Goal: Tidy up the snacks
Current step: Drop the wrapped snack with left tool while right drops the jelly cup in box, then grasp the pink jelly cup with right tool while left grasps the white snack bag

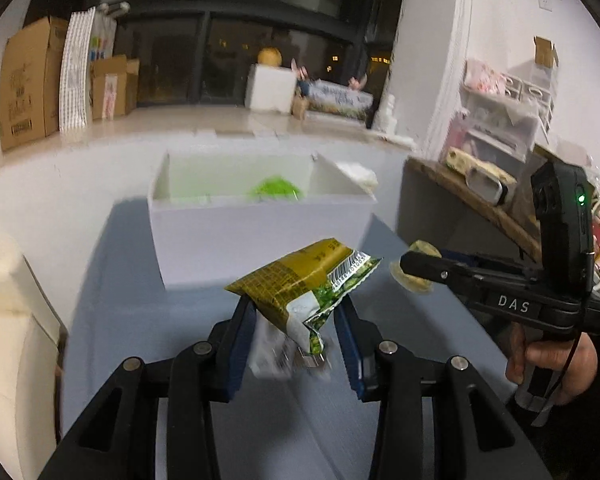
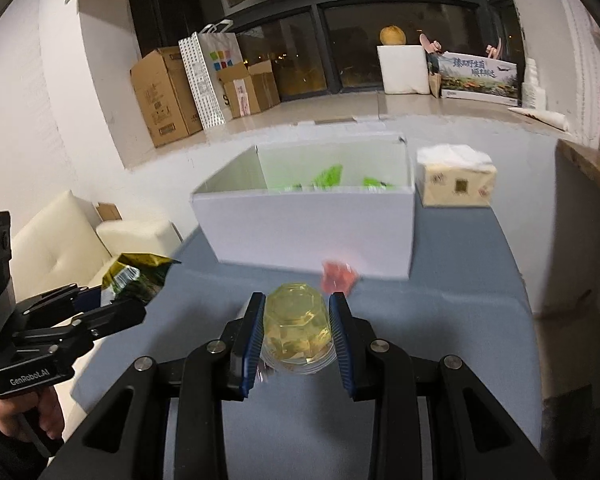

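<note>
over the blue table [image 2: 460, 320], each tool pinches a snack.

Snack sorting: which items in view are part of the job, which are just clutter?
Job: olive-green snack packet in left gripper; clear yellow snack cup in right gripper; white box; red wrapper.
Clutter: tissue box; cardboard boxes; cream sofa.

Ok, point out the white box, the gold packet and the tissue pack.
white box [image 2: 312, 232]: right wrist view, front wall.
gold packet [image 1: 296, 276]: left wrist view, its printed face.
tissue pack [image 2: 456, 188]: right wrist view, front side.
</note>
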